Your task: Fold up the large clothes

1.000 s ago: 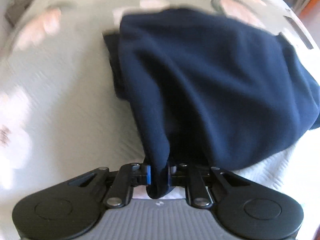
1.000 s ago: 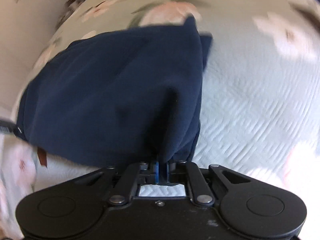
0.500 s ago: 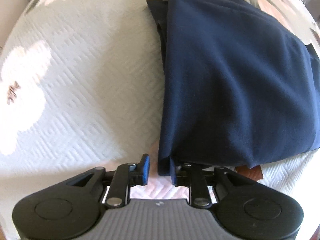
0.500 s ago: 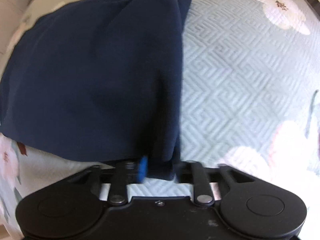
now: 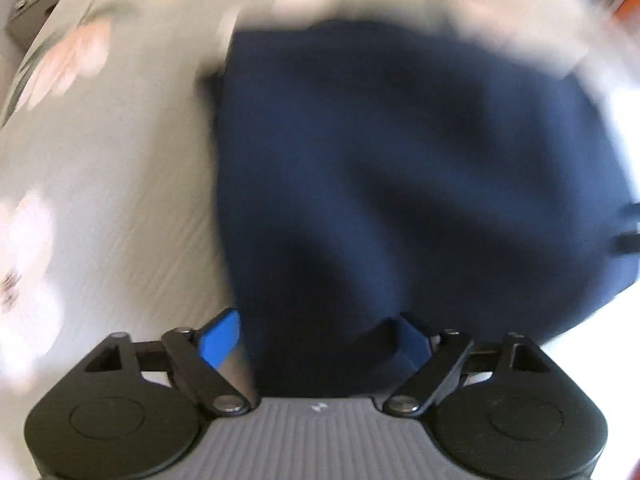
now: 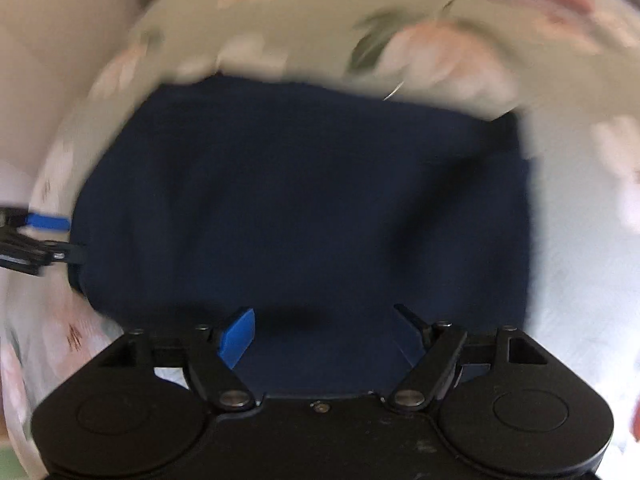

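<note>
Both views are blurred. The folded navy garment (image 5: 400, 184) fills mid-frame on the floral bedspread (image 5: 100, 200); left tongs (image 5: 316, 340) and right tongs (image 6: 324, 332) gape wide, its near edge between their fingers, ungripped.

**Gripper hardware**

Left gripper (image 5: 316, 340): black linkage arms, 2 silver screws, blue pads (image 5: 220, 338), ribbed grey body with a small white mark. Right gripper (image 6: 324, 336): all-black body, blue pads (image 6: 238, 336), 2 silver screws.

right claw (image 6: 324, 334) spread wide, navy garment (image 6: 304, 208) folded
</note>
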`<state>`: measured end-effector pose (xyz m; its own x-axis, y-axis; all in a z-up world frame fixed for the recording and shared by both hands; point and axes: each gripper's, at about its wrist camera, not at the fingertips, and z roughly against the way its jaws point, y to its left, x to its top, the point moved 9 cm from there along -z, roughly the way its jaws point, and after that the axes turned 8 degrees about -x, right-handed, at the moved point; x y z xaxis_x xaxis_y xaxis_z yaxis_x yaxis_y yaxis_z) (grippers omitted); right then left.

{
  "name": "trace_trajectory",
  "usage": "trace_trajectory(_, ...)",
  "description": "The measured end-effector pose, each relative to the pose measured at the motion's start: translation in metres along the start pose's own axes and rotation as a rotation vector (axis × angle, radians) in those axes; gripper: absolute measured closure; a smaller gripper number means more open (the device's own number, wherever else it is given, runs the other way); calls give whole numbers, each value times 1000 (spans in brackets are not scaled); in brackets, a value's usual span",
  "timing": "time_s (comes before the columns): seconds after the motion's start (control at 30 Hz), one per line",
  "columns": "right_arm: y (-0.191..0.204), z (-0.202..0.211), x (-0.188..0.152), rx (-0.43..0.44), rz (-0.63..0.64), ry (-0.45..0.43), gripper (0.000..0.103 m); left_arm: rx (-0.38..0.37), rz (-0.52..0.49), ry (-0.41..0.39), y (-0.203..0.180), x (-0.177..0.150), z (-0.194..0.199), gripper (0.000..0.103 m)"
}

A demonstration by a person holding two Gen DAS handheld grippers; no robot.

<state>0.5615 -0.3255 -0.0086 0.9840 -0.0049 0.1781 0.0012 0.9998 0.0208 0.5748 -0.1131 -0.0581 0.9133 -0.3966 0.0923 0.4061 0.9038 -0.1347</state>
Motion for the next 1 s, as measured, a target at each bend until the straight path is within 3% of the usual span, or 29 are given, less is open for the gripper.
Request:
trace_trajectory(0.03,0,-18,-7,-11,15,59,14,39,32,37,15,-12,-13,14)
trace_trajectory(0.07,-6,-38,-21,-27,25,125,12,19,84,28,26,-19,-17,3)
trace_trajectory(0.13,-30,-66,-46,-117,41,201,11,-54,222,9,48,-30,-17,1)
trace_trajectory(0.2,-43,-61,-51,-61,7,139,11,-91,267,3,54,-30,-14,4)
trace_trajectory(0.3,-59,-39,-45,-117,-38,167,11,-84,203,-23,54,-16,6,15)
trace_trajectory(0.37,-55,-14,-21,-93,-32,93,11,-125,200,-75,35,2,19,14)
trace_trajectory(0.43,-48,7,6,-72,-72,18,9,-196,235,-138,32,16,32,4)
trace_trajectory(0.5,-33,22,35,-35,-89,-48,7,-244,259,-148,32,26,30,1)
trace_trajectory(0.6,0,19,73,-12,-63,-96,6,-274,290,-135,35,38,15,5)
trace_trajectory(0.63,26,6,73,-26,-52,-88,6,-285,312,-131,38,35,10,7)
trace_trajectory(0.7,37,-20,79,-77,-44,-24,6,-335,328,-126,49,19,2,9)
trace_trajectory(0.77,39,-50,72,-124,-39,62,3,-336,326,-124,48,20,-4,9)
trace_trajectory(0.87,20,-77,61,-72,-178,90,0,-362,314,-98,48,24,-11,10)
trace_trajectory(1.0,16,-88,58,-42,-189,76,0,-363,286,-90,37,29,-22,2)
